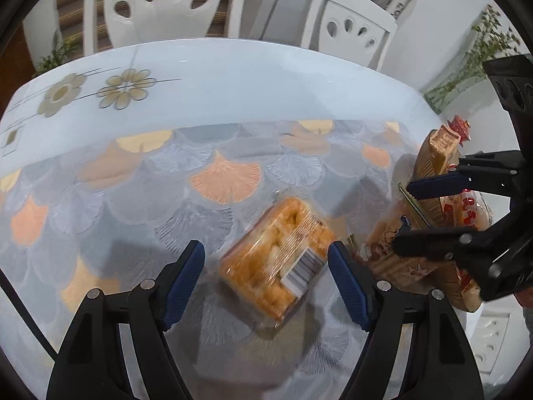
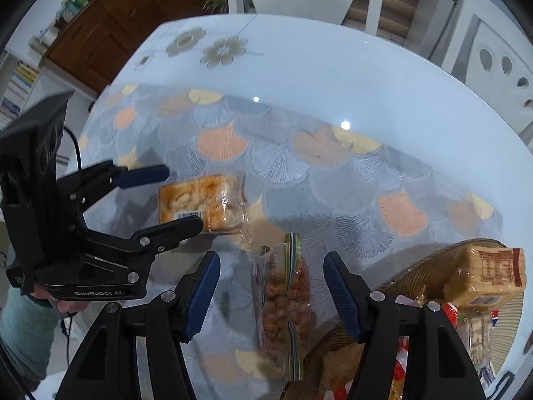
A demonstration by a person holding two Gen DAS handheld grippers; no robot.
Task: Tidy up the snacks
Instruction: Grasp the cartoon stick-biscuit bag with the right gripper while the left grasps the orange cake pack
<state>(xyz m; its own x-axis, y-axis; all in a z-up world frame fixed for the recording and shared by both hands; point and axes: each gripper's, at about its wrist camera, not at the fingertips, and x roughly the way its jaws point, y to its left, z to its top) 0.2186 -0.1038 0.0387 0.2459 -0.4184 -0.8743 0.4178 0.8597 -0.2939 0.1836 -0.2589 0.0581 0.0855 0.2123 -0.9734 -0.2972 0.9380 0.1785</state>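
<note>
Left wrist view: the left gripper [image 1: 266, 280] hangs over the table [image 1: 233, 76] with its jaws spread; the wrapped cake pack [image 1: 276, 260] lies flat on the patterned cloth [image 1: 133, 183] in the gap between the blue pads [image 1: 183, 280], touched by neither. A barcode label faces up on the pack. To the right, near that edge of the table, the right gripper [image 1: 404, 215] stands over a woven basket [image 1: 429, 163] holding snack packets; the basket's contents are partly hidden behind its fingers.

Right wrist view: the right gripper [image 2: 271, 296] is likewise spread, with a clear bag of nuts [image 2: 283, 300] standing on edge between the pads [image 2: 343, 296], apart from both. This bag's contents are legible only here. The basket [image 2: 419, 266] sits at the near right edge, a tan labelled packet [image 2: 489, 266] tilted on top of it. The left gripper [image 2: 180, 198] appears at left, straddling the cake pack [image 2: 200, 200]; a hand and pale sleeve [image 2: 23, 326] hold it.

Farther off, both views show bare white tabletop with printed flowers [image 1: 96, 91], then white chairs [image 1: 160, 0].
</note>
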